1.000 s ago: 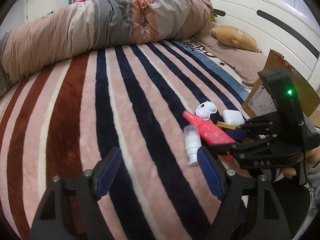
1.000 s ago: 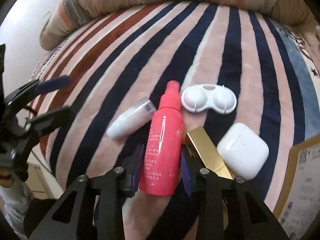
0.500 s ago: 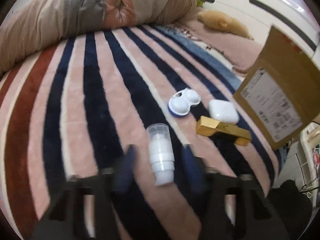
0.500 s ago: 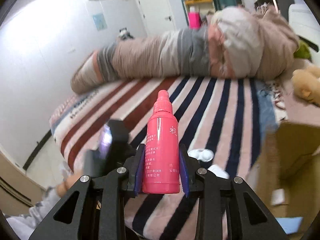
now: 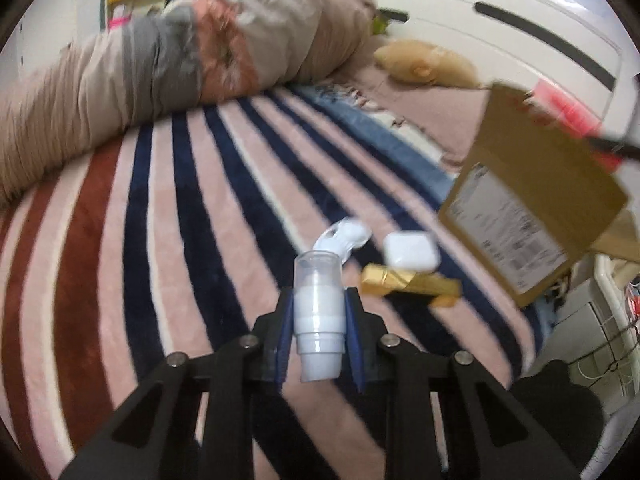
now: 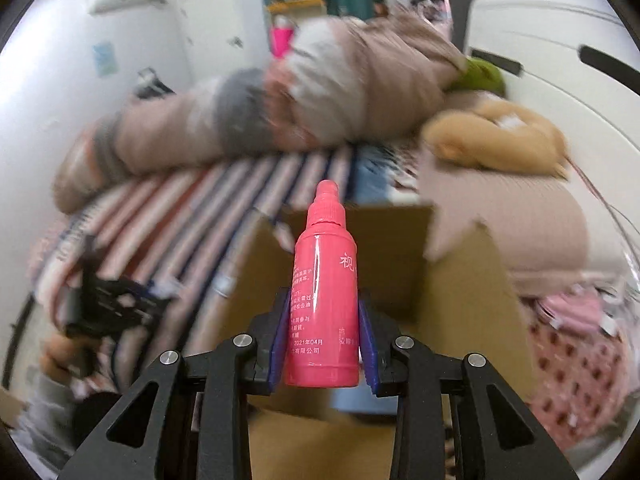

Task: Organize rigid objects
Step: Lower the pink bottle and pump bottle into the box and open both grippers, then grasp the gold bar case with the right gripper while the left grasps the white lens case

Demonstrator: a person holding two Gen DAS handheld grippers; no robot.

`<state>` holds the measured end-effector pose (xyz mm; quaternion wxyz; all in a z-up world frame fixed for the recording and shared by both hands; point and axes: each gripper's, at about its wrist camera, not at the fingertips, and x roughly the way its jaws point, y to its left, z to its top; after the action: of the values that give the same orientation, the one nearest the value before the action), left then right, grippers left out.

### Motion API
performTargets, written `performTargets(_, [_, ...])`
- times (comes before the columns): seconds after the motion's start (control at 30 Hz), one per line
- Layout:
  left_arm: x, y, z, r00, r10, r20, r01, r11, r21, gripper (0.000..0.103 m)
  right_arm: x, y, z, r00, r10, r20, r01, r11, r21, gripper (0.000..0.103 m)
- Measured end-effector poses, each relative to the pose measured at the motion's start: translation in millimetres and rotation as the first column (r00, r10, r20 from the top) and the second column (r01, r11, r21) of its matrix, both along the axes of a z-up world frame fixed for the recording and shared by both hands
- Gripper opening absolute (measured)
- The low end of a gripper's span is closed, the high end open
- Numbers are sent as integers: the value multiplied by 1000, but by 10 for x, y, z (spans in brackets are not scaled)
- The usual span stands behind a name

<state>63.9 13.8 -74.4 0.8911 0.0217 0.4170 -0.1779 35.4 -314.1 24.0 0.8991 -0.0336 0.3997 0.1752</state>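
My left gripper (image 5: pixel 320 320) is shut on a small white bottle with a clear cap (image 5: pixel 319 304), held just above the striped blanket (image 5: pixel 160 208). Beyond it lie a white contact lens case (image 5: pixel 343 237), a white earbud case (image 5: pixel 410 250) and a gold bar-shaped box (image 5: pixel 408 283). My right gripper (image 6: pixel 325 328) is shut on a pink bottle (image 6: pixel 325 304) and holds it upright over an open cardboard box (image 6: pixel 460 300). In the left wrist view the box (image 5: pixel 528 216) stands at the right edge of the bed, with the pink bottle (image 5: pixel 568 110) blurred above it.
A rolled quilt (image 5: pixel 180 60) lies across the far side of the bed. A tan plush toy (image 5: pixel 428 65) rests by the white headboard (image 5: pixel 500 20). Pink patterned fabric (image 6: pixel 576 340) lies right of the box. My left gripper shows at the left of the right wrist view (image 6: pixel 112 304).
My left gripper has shut on the white bottle and lifted it slightly. My right gripper has carried the pink bottle from above the bed to over the cardboard box.
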Motion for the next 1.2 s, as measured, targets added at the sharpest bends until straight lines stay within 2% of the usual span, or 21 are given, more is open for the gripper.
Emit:
performTargets(0.1, [-99, -135, 342, 998, -29, 53, 30, 999, -12, 21, 49, -163, -194, 998, -45, -39, 42, 997, -67, 28])
performTargets(0.13, [-119, -178, 447, 997, -44, 67, 45, 999, -15, 21, 57, -200, -235, 997, -53, -49, 49, 996, -73, 32])
performTargets(0.3, [-185, -628, 1025, 978, -145, 147, 151, 988, -25, 21, 7, -346, -222, 999, -28, -47, 28, 1000, -8, 41])
performTargets(0.4, [-103, -1020, 1266, 963, -215, 162, 221, 975, -20, 21, -30, -412, -197, 999, -11, -31, 12, 1000, 28, 45])
performTargets(0.5, [42, -1447, 1338, 952, -277, 131, 280, 960, -1, 22, -71, -432, -174, 1000, 5, -5, -5, 999, 39, 45])
performTargets(0.53, [123, -1629, 1315, 946, -310, 92, 310, 951, 9, 22, -92, -452, -171, 1000, 10, 3, -11, 999, 43, 45])
performTargets(0.6, [234, -1896, 1237, 938, -345, 41, 344, 939, 26, 22, -117, -482, -165, 1000, 18, 14, -19, 998, 53, 46])
performTargets(0.73, [421, -2207, 1003, 935, -352, -39, 354, 932, 74, 22, -156, -549, -162, 999, 32, 23, -33, 998, 58, 47])
performTargets(0.77, [446, -2234, 968, 936, -349, -47, 352, 933, 78, 24, -167, -557, -162, 999, 39, 26, -40, 998, 49, 47])
performTargets(0.8, [435, -2242, 947, 936, -349, -49, 352, 933, 77, 37, -171, -557, -160, 999, 42, 30, -44, 998, 42, 50])
performTargets(0.83, [435, -2239, 952, 937, -348, -42, 350, 934, 73, 55, -185, -555, -154, 998, 49, 38, -50, 998, 35, 55])
performTargets(0.9, [418, -2199, 997, 939, -342, -17, 343, 937, 63, 67, -208, -548, -141, 997, 60, 55, -61, 998, 25, 59])
performTargets(1.07, [341, -1861, 1187, 955, -294, 52, 292, 956, 38, 68, -253, -436, -97, 992, 93, 85, -95, 995, 25, 60])
performTargets(1.2, [219, -1302, 1266, 977, -184, 112, 179, 983, 48, 71, -384, -182, 20, 971, 180, 158, -191, 980, 56, 60])
